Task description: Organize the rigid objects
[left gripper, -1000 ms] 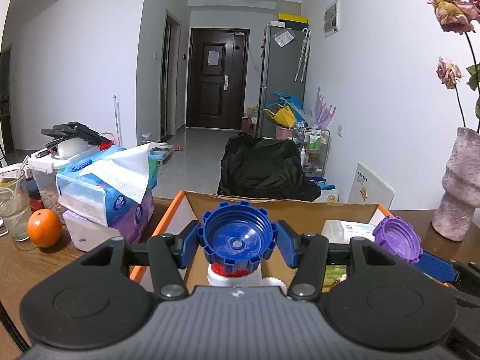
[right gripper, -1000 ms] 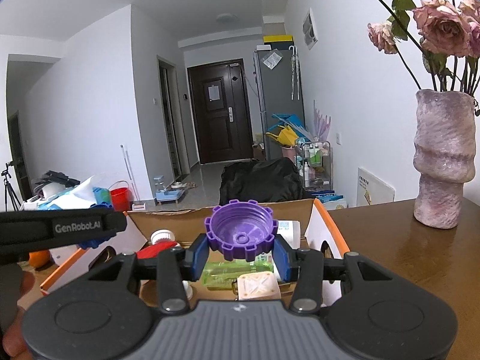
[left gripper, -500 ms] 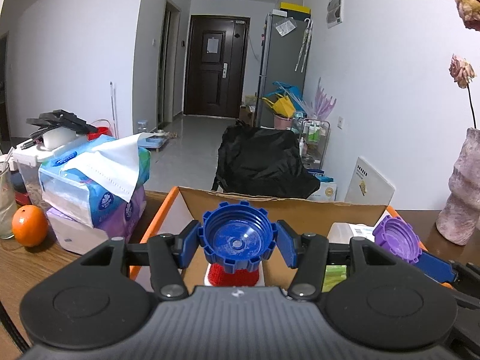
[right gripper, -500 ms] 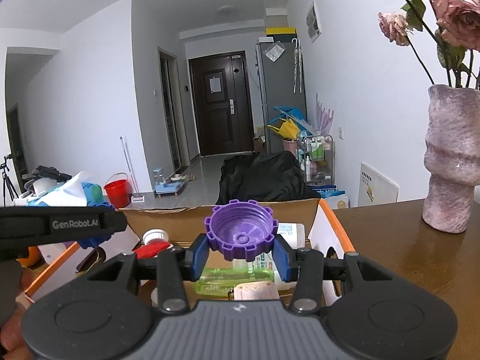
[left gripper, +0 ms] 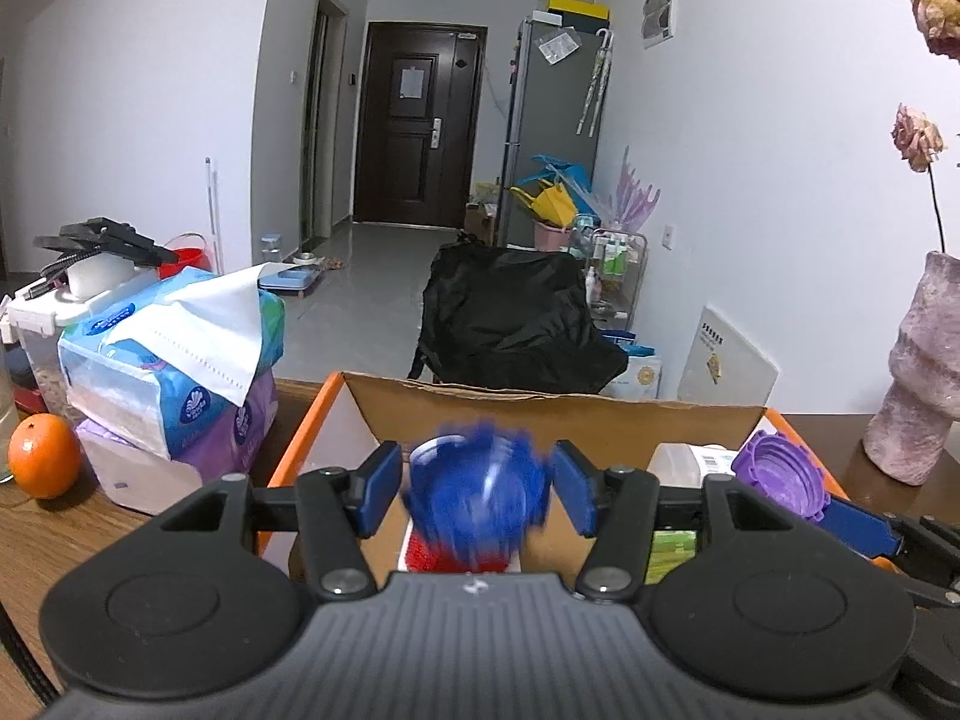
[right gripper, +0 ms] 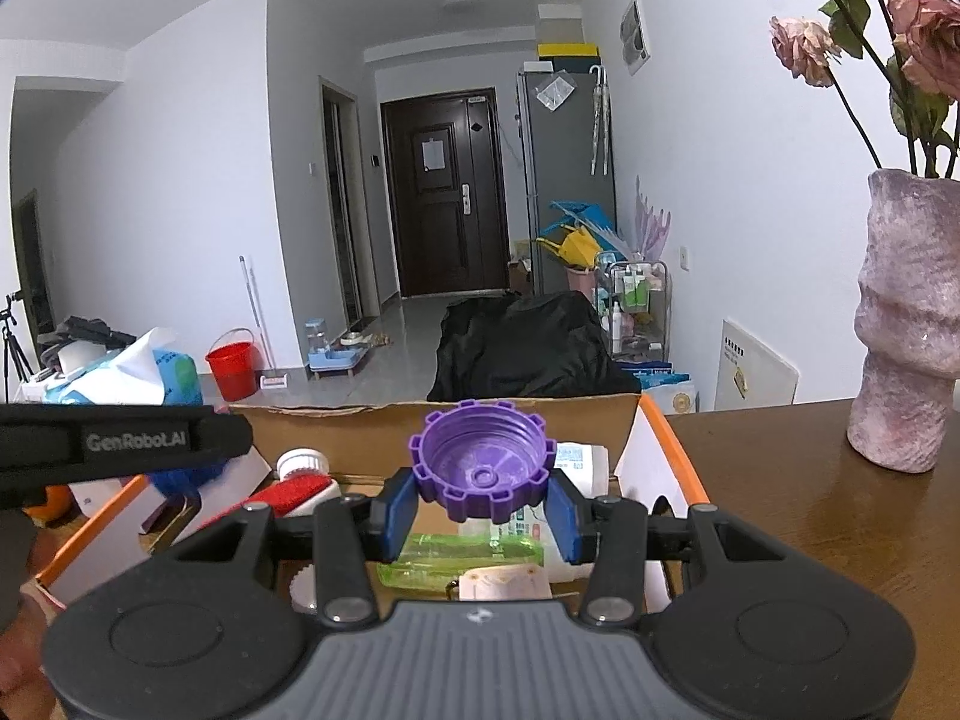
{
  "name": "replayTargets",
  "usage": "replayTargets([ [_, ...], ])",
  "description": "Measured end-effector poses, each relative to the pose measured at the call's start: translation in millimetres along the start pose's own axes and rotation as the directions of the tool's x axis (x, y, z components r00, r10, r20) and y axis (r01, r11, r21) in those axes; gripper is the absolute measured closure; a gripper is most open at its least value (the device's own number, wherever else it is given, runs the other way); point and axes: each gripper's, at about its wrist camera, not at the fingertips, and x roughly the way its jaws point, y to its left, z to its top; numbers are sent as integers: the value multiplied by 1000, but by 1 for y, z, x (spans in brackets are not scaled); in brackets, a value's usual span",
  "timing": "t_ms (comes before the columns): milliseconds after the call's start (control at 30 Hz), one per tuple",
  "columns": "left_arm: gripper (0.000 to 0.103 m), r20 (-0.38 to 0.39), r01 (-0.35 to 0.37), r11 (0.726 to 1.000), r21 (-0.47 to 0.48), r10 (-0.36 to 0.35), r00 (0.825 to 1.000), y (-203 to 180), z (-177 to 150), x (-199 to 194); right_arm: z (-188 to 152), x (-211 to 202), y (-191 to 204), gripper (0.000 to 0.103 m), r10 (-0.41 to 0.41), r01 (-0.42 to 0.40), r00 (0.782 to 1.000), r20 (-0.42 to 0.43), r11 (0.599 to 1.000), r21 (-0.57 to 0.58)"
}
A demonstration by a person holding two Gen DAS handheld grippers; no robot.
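Blue plastic, smeared by motion, sits between the spread fingers of the left gripper (left gripper: 477, 495): the blue cap (left gripper: 480, 495) shows a gap to each pad, so the jaws stand parted and it looks to be dropping free above the cardboard box (left gripper: 558, 414). Under it, inside the box, lies a red-and-white brush-like piece (left gripper: 420, 558), and my guess is the cap could strike that and bounce or roll; the orange-edged flap (left gripper: 300, 456) on the left rises only a little, so a lively bounce might carry it toward the tissue packs (left gripper: 174, 372) and the orange (left gripper: 42, 471) on the wooden table (left gripper: 54, 540). Off to the right the purple cap (left gripper: 783, 480) shows, with the vase (left gripper: 918, 390) well apart beyond the box's corner. From the right wrist, the right gripper (right gripper: 483, 501) has its jaws pinching the purple cap (right gripper: 483, 459) by its ribbed sides, held over the box (right gripper: 336, 426), above a green transparent item (right gripper: 468, 555) and a white bottle (right gripper: 576, 468) already packed there. Free floor inside looks scarce on this side, so a release here may leave the cap perched on clutter. The left tool's black arm (right gripper: 120, 444) crosses close on the left, a likely knock if both move inward; open tabletop (right gripper: 810, 510) lies to the right, short of the vase (right gripper: 906, 324).
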Motion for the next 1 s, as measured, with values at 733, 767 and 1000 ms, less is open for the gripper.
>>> replayTargets([
  [733, 0, 51, -50, 999, 21, 48, 998, 4, 2, -13, 5, -16, -13, 0, -48, 48, 998, 38, 999, -4],
  [767, 0, 52, -47, 999, 20, 46, 998, 4, 3, -13, 5, -17, -12, 0, -48, 48, 998, 39, 999, -6],
  [1000, 0, 59, -31, 999, 24, 29, 998, 1, 3, -23, 6, -25, -9, 0, -50, 51, 998, 45, 999, -20],
])
